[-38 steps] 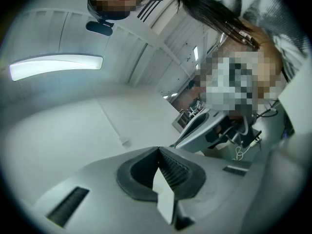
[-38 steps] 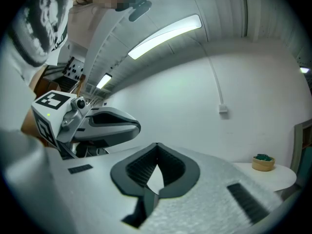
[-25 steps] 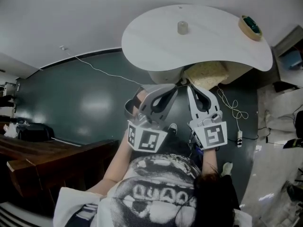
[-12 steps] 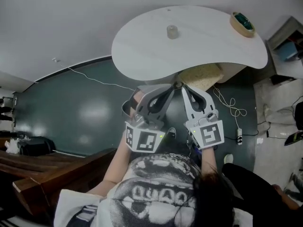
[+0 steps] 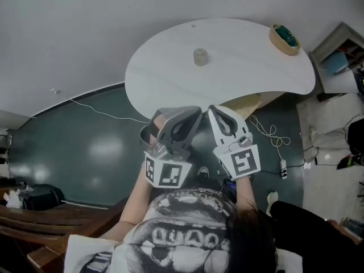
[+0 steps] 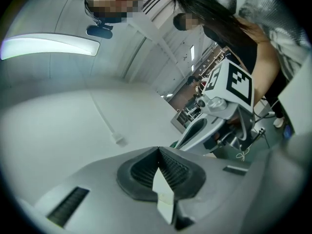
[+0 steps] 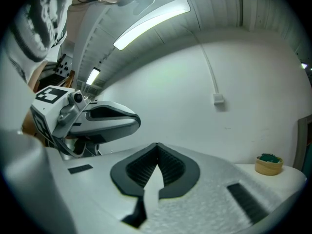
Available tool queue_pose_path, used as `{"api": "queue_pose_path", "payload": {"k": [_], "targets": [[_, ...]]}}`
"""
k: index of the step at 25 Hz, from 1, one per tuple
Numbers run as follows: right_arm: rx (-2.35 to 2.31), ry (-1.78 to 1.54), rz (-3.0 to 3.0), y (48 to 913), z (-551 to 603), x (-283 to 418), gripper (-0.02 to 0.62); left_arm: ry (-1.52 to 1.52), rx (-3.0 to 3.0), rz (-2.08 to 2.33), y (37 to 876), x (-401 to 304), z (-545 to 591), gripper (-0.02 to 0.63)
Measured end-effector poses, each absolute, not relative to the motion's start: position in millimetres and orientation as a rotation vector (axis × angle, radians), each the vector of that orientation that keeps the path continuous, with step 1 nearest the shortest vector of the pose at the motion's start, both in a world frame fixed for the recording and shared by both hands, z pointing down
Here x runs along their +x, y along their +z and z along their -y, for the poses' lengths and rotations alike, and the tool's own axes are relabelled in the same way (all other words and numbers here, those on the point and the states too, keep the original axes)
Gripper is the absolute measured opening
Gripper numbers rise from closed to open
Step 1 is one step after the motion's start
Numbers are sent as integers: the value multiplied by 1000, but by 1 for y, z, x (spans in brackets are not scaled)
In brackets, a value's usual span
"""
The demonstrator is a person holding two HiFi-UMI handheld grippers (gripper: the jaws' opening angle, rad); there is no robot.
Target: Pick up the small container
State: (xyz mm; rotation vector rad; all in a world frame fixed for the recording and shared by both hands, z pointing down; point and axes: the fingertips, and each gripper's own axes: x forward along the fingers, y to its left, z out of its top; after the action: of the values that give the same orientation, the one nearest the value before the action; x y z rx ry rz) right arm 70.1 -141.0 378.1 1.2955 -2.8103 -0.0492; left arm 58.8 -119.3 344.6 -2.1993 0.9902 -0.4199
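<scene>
The small container point(image 5: 200, 56), a short pale cylinder, stands upright on the white curved table point(image 5: 170, 73) in the head view. Both grippers are held close to the person's chest, well short of it, with their tips near the table's front edge. My left gripper point(image 5: 195, 112) is shut with nothing between its pads point(image 6: 158, 152). Beside it my right gripper point(image 5: 212, 109) is also shut and empty point(image 7: 157, 146). Each gripper view shows the other gripper alongside: the right one point(image 6: 214, 111) and the left one point(image 7: 100, 120). Neither gripper view shows the container.
A round tan bowl with something green in it point(image 5: 284, 38) sits at the table's far right end point(image 7: 269, 164). Below the table are a dark green floor, a beige base point(image 5: 250, 102), loose cables and a power strip point(image 5: 283, 167). A wooden bench point(image 5: 40, 232) stands lower left.
The table and container have slid down and left in the head view, closer to the grippers. Both grippers stay shut side by side, their tips now near the table's front edge.
</scene>
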Motion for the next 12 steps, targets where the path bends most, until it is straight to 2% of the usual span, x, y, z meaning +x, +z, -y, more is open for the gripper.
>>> {"api": "queue_pose_path", "payload": {"k": [12], "targets": [[1288,-24,2758,390,166,41,0,-407,-2191,-1084,346,3,155,0]]}}
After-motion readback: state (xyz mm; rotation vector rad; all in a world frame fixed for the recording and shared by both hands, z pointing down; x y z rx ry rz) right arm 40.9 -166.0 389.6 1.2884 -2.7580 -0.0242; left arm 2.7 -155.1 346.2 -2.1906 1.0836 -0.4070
